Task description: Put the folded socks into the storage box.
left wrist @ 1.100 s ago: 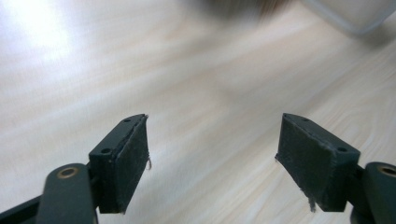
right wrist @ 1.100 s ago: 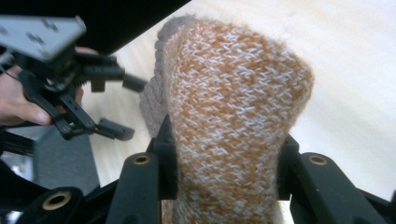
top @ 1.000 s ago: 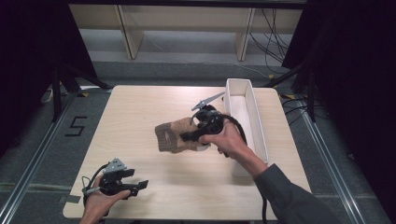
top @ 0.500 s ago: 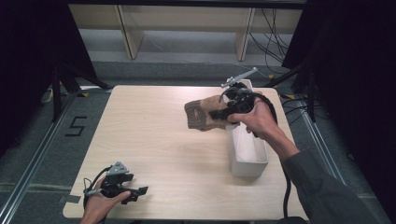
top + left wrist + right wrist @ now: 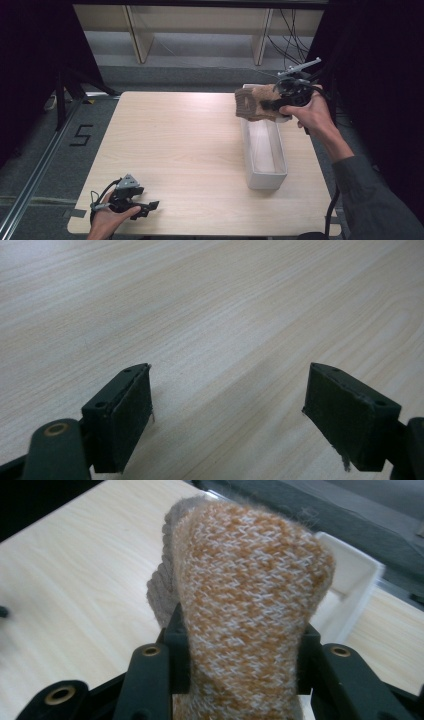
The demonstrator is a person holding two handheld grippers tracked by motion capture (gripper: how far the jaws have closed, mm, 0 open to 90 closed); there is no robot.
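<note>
Knitted sock [image 5: 255, 104] lies level, its end pointing toward the table's left.

The left gripper [image 5: 150, 205] is black, with a grey three-cornered plate on top behind the fingers and a black cable looping from its rear. In the left gripper view its fingers [image 5: 120, 415] are two blocky black pads with small screw holes on their upper faces; a brass-coloured rivet sits on the link just below the left one, and a thin frayed thread hangs from each pad's edge. The right gripper [image 5: 267, 105] is black too, with a grey plate behind the fingers and a dark cable. Its links carry brass rivets beside each finger. The right arm wears a dark grey long sleeve.
</note>
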